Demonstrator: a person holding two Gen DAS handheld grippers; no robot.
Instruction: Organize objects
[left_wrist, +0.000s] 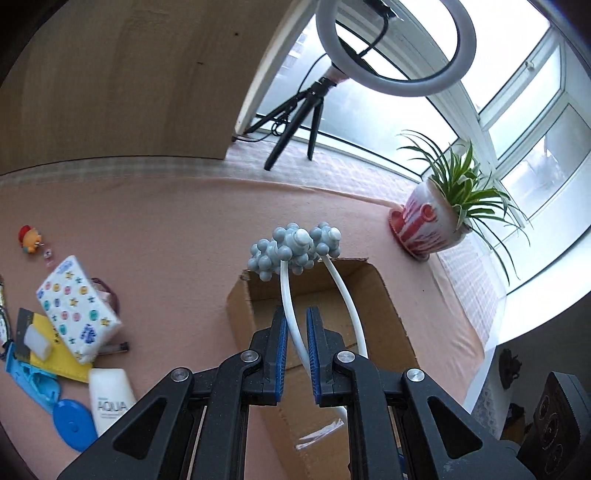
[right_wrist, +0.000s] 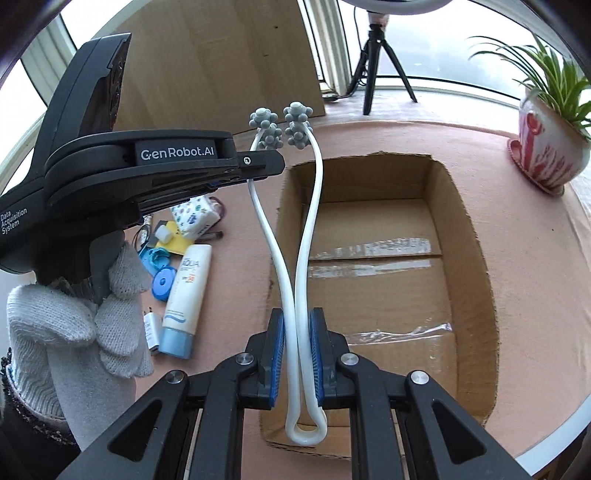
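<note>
The ring light (left_wrist: 395, 48) above the cardboard box (left_wrist: 388, 295) is cut off by the top edge in the left wrist view; the right wrist view shows only its lower rim. Left of the box, the tissue pack (right_wrist: 194, 218) is partly hidden behind the left gripper (right_wrist: 255, 166). The small print on the sunscreen tube (right_wrist: 186, 291) is too small to read. The box's near wall is hidden behind the right gripper (right_wrist: 297, 350).

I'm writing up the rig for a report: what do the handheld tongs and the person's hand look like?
Both tongs, left and right, are matte black with ribbed blue pads and silver pivot bolts. The left unit's side reads "GenRobot.AI" and "Data Acquisition System" in white. The hand wears a white knit glove over a dark cuff.
</note>
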